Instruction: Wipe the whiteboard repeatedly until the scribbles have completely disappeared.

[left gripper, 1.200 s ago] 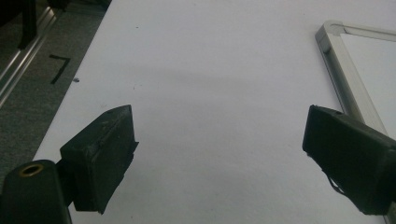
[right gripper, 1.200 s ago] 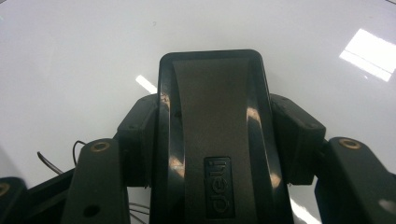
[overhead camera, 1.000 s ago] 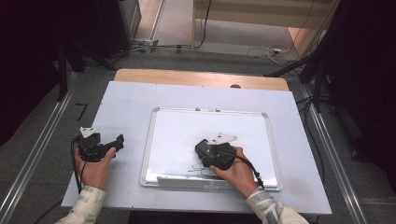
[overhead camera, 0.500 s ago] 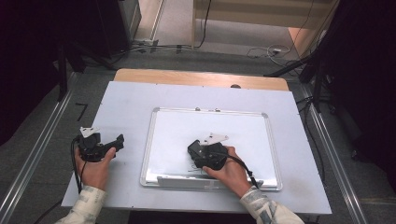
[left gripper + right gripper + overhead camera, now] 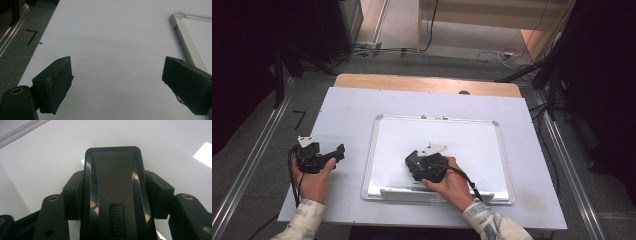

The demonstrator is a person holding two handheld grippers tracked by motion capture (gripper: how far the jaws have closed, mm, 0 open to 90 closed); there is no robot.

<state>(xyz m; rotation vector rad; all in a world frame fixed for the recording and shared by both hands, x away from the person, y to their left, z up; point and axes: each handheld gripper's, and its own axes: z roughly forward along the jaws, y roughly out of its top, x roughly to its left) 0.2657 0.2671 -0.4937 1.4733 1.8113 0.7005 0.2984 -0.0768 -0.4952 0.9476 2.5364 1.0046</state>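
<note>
A white whiteboard with a silver frame lies flat on the pale table. My right gripper is over the board's lower middle, shut on a black eraser marked "deli". The eraser's flat back faces the camera between the two jaws, and the board's white surface lies right beneath it. My left gripper rests on the table left of the board, held in a hand. It stands open with nothing but bare table between its fingers. The board's frame corner lies just beyond its right jaw.
A wooden strip runs along the table's far edge. Metal rails line both sides of the table, with cables on the floor beyond. The board's pen ledge runs along its near edge.
My right gripper has slid left across the lower part of the whiteboard with the eraser in it. The left gripper has stayed put.
</note>
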